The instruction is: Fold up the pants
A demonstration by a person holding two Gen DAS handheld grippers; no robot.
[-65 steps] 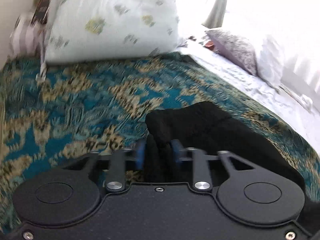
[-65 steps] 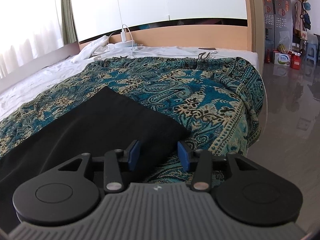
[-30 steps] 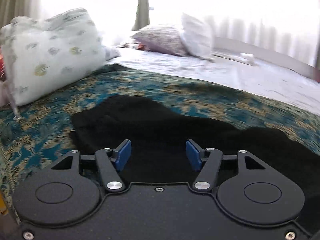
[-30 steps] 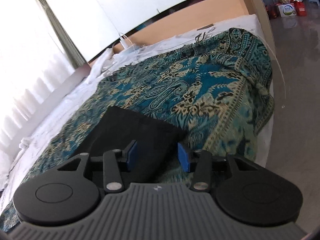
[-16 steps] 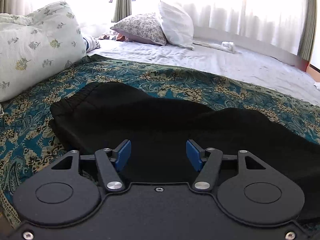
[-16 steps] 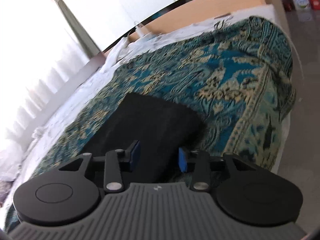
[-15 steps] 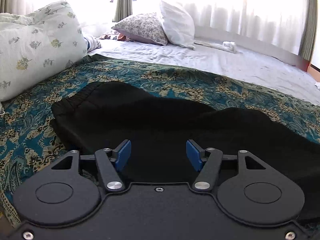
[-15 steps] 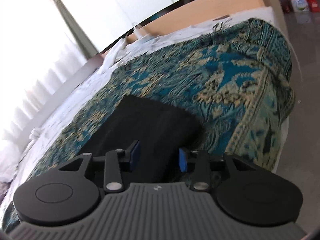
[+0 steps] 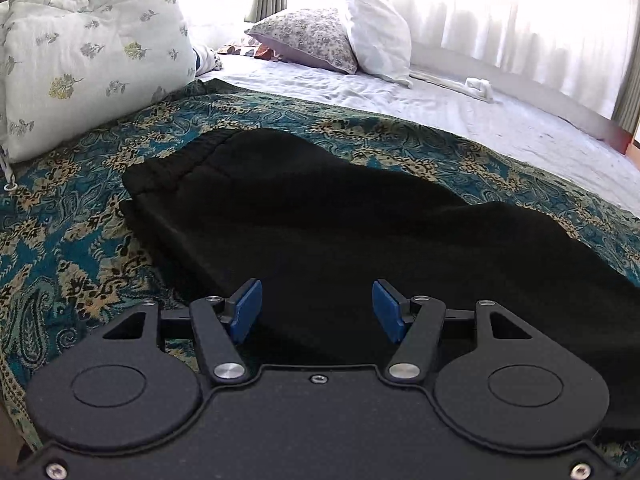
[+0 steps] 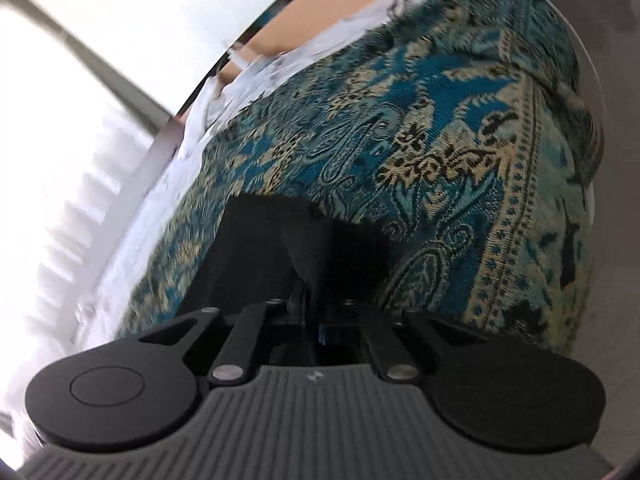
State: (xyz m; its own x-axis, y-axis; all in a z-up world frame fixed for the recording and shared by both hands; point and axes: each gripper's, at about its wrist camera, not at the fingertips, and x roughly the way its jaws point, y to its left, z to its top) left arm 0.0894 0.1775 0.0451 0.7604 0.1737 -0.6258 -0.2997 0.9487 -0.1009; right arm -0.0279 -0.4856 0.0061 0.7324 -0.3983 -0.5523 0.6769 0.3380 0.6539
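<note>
Black pants [image 9: 340,224] lie flat on the teal patterned bedspread [image 9: 72,248]. Left gripper [image 9: 316,306] hovers over the near edge – jaws apart, grasping nothing. Right gripper [image 10: 316,312] has just been closing; its 2 jaws apparently pinch the pants' hem – view blurred.

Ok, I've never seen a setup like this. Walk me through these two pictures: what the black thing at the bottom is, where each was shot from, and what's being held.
There is no robot here. A person holds a two-finger tool in each hand, with a camera on each looking along its fingers; the black shape at the bottom is the tool itself. In the left view, the left gripper stands open over black pants lying on a patterned blue bedspread, with pillows behind. In the right view, the right gripper has just been closing and now pinches the end of the pants, which bunches up near the bed's edge.
</note>
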